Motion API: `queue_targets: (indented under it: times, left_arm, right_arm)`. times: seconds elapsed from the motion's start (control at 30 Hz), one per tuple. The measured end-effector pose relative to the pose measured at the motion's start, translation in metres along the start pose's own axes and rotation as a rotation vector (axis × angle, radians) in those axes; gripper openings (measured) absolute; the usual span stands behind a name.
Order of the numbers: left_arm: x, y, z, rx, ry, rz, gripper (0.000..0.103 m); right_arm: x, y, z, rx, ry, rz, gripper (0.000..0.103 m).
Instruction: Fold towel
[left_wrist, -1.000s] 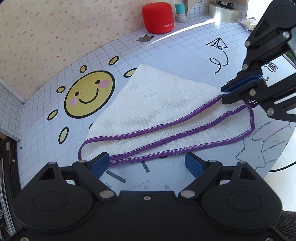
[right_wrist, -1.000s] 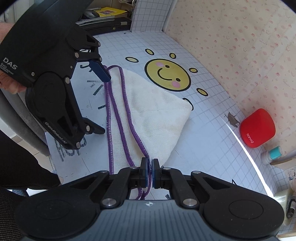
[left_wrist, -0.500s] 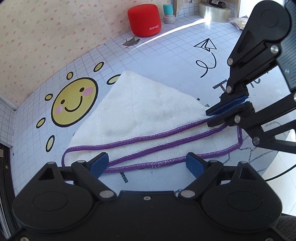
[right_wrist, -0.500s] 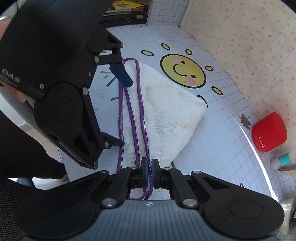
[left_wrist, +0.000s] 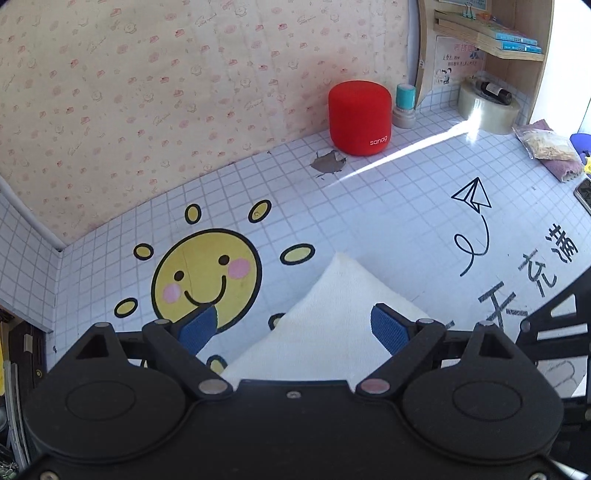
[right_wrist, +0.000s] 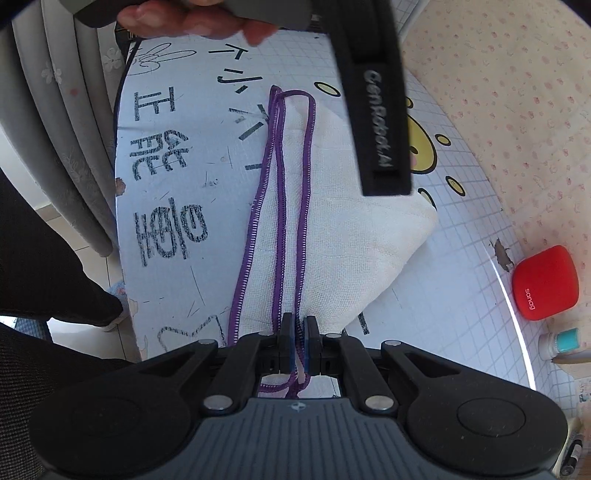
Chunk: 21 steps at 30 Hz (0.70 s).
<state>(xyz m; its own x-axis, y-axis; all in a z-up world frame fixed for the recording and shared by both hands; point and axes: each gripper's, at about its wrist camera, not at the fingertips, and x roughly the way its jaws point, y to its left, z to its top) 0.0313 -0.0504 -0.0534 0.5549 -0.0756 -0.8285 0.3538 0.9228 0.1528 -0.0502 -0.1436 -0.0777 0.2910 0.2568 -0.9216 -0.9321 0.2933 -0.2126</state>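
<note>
A white towel (right_wrist: 351, 229) with a purple hem lies folded in a rough triangle on the printed table mat (right_wrist: 166, 177). My right gripper (right_wrist: 297, 343) is shut on the hemmed corner nearest its camera, where two purple edges run together between the pads. My left gripper (left_wrist: 293, 326) is open and hovers over the towel (left_wrist: 332, 314), whose pointed far corner shows between its blue fingers (left_wrist: 388, 328). The right wrist view shows the left gripper's black body (right_wrist: 373, 110) above the towel, held by a hand (right_wrist: 192, 18).
A red speaker (left_wrist: 360, 118), a teal-capped bottle (left_wrist: 405, 105) and a tape roll (left_wrist: 487, 107) stand along the back wall. A plastic bag (left_wrist: 546, 144) lies at the right. A grey curtain (right_wrist: 55, 129) hangs past the table's near edge.
My left gripper has risen from the hemmed edge and moved over the towel, its camera now facing the back wall. The right gripper stays shut on the corner.
</note>
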Motion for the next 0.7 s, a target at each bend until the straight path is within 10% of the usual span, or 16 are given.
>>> queue_targets:
  times: [0.43, 0.7]
  left_arm:
    - [0.020, -0.031, 0.005, 0.062, 0.046, -0.238, 0.091]
    - [0.055, -0.035, -0.006, 0.054, 0.145, -0.163, 0.096]
  right_arm:
    - [-0.001, -0.009, -0.007, 0.035, -0.023, 0.014, 0.004]
    - [-0.003, -0.011, -0.008, 0.021, -0.016, 0.016, 0.005]
